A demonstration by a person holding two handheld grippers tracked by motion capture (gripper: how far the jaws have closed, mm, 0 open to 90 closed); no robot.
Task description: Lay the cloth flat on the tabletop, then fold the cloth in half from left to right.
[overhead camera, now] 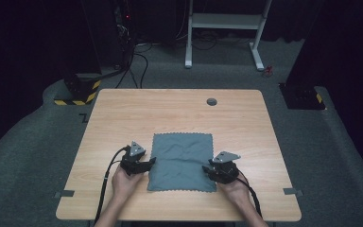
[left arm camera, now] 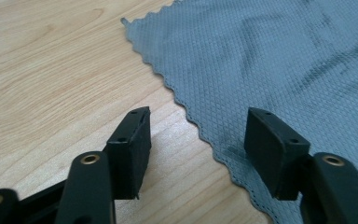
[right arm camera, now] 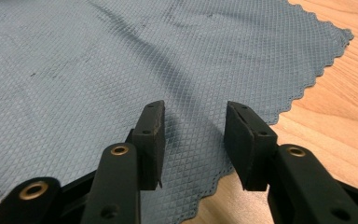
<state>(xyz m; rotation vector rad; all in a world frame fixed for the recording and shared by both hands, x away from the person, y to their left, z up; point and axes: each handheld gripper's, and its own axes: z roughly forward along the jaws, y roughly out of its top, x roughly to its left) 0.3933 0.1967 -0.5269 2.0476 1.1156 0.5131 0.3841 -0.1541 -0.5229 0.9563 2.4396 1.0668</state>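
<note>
— Where did the grey cloth (overhead camera: 182, 161) lie, taken from the left gripper (overhead camera: 144, 163)?

— Just off its tips. In the high view the left gripper sat at the cloth's left edge, about midway along it, pointing in toward the fabric. In the left gripper view (left arm camera: 196, 144) the scalloped edge of the cloth (left arm camera: 279, 65) ran slantwise between the two jaws: one jaw stood over bare wooden table (left arm camera: 51, 84), the other over the fabric.

— Were those jaws gripping anything?

— No. They stood well apart with nothing pinched; the pads were clear of the cloth, and the hem simply passed under the gap.

— And the right gripper (overhead camera: 217, 168)?

— In the high view it was at the opposite edge, the cloth's right side, toward the near corner, also turned inward. In the right gripper view (right arm camera: 193, 140) both jaws hovered over the cloth (right arm camera: 121, 60), with the zigzag hem and a strip of table (right arm camera: 335, 121) just beside the outer jaw.

— Open or closed?

— Parted, a middling gap, and empty. A soft crease in the fabric ran up from between the jaws, but the pads did not press on it.

— So how did the cloth lie overall?

— Spread flat between the two grippers, a little rumpled, on the near half of the table (overhead camera: 123, 113). Each hand (overhead camera: 123, 184) held its gripper low by the tabletop, the other hand (overhead camera: 236, 189) mirroring it on the far side of the cloth.
</note>
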